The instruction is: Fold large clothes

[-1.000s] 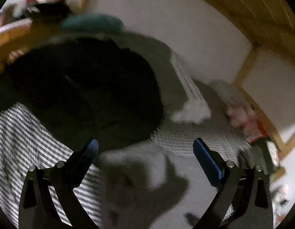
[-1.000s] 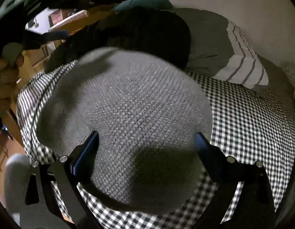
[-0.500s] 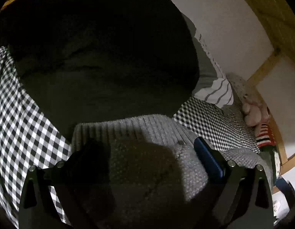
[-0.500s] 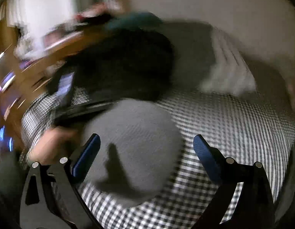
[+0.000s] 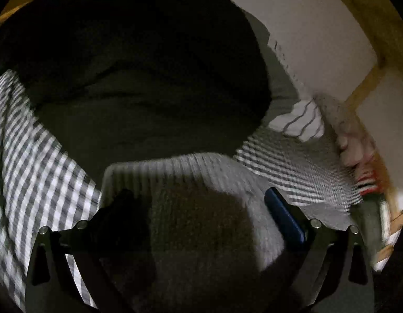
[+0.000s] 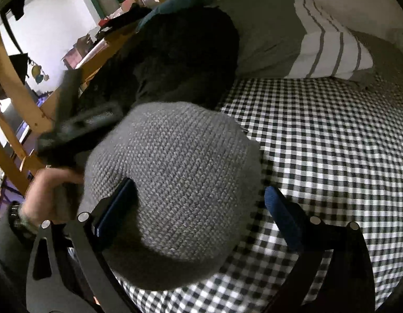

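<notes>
We find the grey knitted sweater (image 6: 175,182) lying in a folded heap on the checked bedsheet (image 6: 332,143), on the near left part of the bed. The right gripper (image 6: 199,203) stands over it with its fingers spread wide: the left blue pad (image 6: 118,203) rests against the knit, while the right pad (image 6: 279,214) sits just past the sweater's right edge, over the sheet. Nothing is pinched. At the far left of this view a hand (image 6: 50,193) grips the handle of the other tool, which is blurred.

In the left wrist view the left gripper (image 5: 199,206) also has its fingers spread, with the sweater's (image 5: 201,208) ribbed hem lying between and beyond them. Its left finger is in shadow against the knit; the right blue pad (image 5: 282,216) lies at the sweater's right side. The dark blanket (image 5: 136,78) lies heaped just beyond the hem, and a striped pillow (image 5: 300,122) lies far right.

Compared with half a second ago, the right view has steadied from heavy blur and the sweater now fills the span between its fingers. The left view has blurred slightly but keeps nearly the same framing.
</notes>
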`<state>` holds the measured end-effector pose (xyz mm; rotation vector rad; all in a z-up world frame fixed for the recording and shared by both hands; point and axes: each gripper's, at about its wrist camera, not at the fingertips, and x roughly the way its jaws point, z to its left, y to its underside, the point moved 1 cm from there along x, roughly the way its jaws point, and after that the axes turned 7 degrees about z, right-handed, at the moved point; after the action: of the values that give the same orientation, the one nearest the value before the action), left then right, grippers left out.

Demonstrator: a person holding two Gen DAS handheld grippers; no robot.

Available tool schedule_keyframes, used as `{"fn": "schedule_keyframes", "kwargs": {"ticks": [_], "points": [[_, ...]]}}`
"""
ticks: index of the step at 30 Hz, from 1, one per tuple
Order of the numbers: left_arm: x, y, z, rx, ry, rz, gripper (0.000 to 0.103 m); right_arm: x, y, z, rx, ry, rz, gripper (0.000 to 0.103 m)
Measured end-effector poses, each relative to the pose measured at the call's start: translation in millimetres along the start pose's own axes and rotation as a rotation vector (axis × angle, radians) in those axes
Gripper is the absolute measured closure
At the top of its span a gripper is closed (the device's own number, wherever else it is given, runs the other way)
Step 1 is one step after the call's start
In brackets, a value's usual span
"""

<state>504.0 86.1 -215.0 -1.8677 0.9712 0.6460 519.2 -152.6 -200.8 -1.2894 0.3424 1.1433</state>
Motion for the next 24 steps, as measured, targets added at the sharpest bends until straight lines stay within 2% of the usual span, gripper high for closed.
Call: {"fn": "schedule_keyframes", "kwargs": {"ticks": [2, 4, 6, 7, 9, 11, 13, 15, 18, 20, 24], "points": [[-29.8, 13.3, -5.2, 0.026, 0.037, -0.038, 0.005, -13.5, -1.1, 0.1, -0.011, 0.034, 0.007, 0.005], [-47.2, 30.4, -18.1, 0.117, -0.023, -0.062, 0.005, -26.2, -2.2, -2.9, -0.006, 0.070, 0.023, 0.004], [-49.7, 41.1, -16.9, 0.122, -0.058, -0.048, 0.005, -40.4, -5.6, 1.2, 0.011, 0.089, 0.019, 0.004], [-48.6, 44.1, -13.9, 0.110, -0.049, -0.042, 0.005, -49.2, -6.7, 5.3, 0.010, 0.106, -0.007, 0.004], [-38.3, 46.2, -8.0, 0.096, -0.029, -0.035, 0.005, -64.7, -12.5, 18.2, -0.020, 0.087, -0.045, 0.004], [-30.5, 45.2, -1.8, 0.088, -0.020, -0.047, 0.004, -56.1, -12.8, 40.5, -0.099, 0.099, -0.004, 0.004], [-18.0, 41.3, 0.8, 0.078, -0.017, -0.054, 0.004, -22.0, -0.8, 56.4, -0.194, 0.203, 0.087, 0.005], [-1.5, 39.2, 3.9, 0.081, -0.028, -0.061, 0.004, -1.5, 6.3, 51.4, -0.166, 0.147, 0.100, 0.003], [16.4, 36.1, 18.3, 0.020, 0.071, -0.040, 0.004, 5.2, 5.7, 41.5, -0.121, 0.102, 0.083, 0.003], [14.8, 33.3, 15.4, 0.019, 0.074, -0.027, 0.004, 2.1, 5.4, 44.0, -0.113, 0.108, 0.090, 0.003], [-15.7, 36.9, 15.0, -0.027, 0.092, -0.024, 0.004, -14.1, 2.0, 38.7, -0.037, 0.037, 0.105, 0.003]]}}
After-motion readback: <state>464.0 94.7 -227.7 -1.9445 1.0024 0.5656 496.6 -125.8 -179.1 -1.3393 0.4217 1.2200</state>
